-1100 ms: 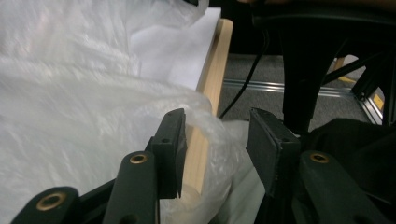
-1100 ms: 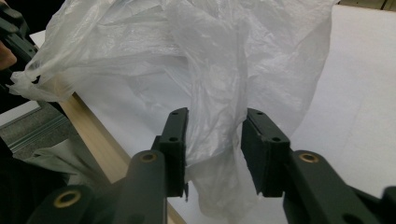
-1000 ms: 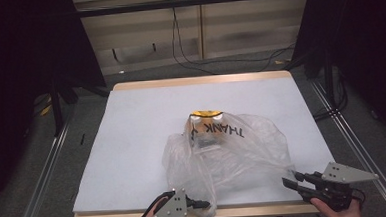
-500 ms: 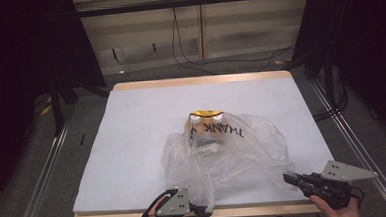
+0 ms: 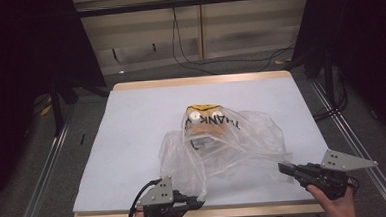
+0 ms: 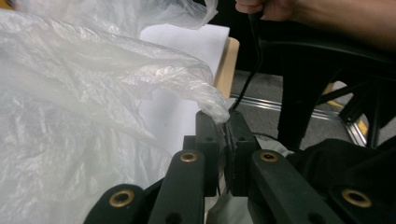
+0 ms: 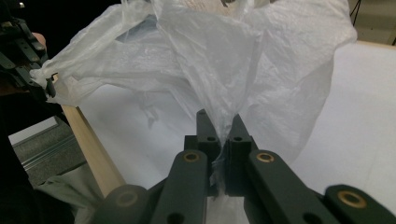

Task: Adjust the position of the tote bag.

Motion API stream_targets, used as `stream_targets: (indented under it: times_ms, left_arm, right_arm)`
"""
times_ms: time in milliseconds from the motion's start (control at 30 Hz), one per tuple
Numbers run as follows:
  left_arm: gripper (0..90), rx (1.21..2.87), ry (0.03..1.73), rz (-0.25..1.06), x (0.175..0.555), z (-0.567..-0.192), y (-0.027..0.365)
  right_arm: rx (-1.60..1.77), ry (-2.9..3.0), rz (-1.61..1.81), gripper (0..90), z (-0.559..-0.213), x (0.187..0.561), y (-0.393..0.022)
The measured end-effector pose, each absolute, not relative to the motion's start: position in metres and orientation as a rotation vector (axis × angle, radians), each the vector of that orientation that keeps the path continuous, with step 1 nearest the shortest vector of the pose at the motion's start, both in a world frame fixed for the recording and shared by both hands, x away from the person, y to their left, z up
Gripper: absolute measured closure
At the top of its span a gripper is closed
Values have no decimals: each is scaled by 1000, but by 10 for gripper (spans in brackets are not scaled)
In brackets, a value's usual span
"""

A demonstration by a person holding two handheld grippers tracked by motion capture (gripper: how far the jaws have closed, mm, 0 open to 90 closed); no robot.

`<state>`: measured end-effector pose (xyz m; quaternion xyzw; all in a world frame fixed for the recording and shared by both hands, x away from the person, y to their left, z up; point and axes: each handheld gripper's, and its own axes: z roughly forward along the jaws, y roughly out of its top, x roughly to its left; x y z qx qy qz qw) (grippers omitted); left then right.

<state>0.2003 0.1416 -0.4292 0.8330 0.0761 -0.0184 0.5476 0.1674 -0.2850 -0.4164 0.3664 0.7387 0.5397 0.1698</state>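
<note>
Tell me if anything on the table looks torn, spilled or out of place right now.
Nothing stands out. The clear plastic bag lies crumpled on the white table with a yellow-topped item inside. The left gripper and the right gripper are each shut on a part of the bag near its front edge. No tear or spill shows.

Table evenly lit, surroundings dark; gripper views soft, foreground blurred.

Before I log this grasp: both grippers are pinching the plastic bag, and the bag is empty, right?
Not empty. The high view shows a container with a yellow-and-black top inside the plastic bag. The left gripper and right gripper do both pinch it.
</note>
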Motion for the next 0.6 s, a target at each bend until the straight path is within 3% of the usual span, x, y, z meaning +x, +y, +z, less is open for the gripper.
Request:
stream_targets:
  times_ms: [600]
  left_arm:
    - [865, 1840, 204, 49, 224, -384, 156]
  right_arm:
    - [931, 2022, 1637, 879, -372, 191, -284]
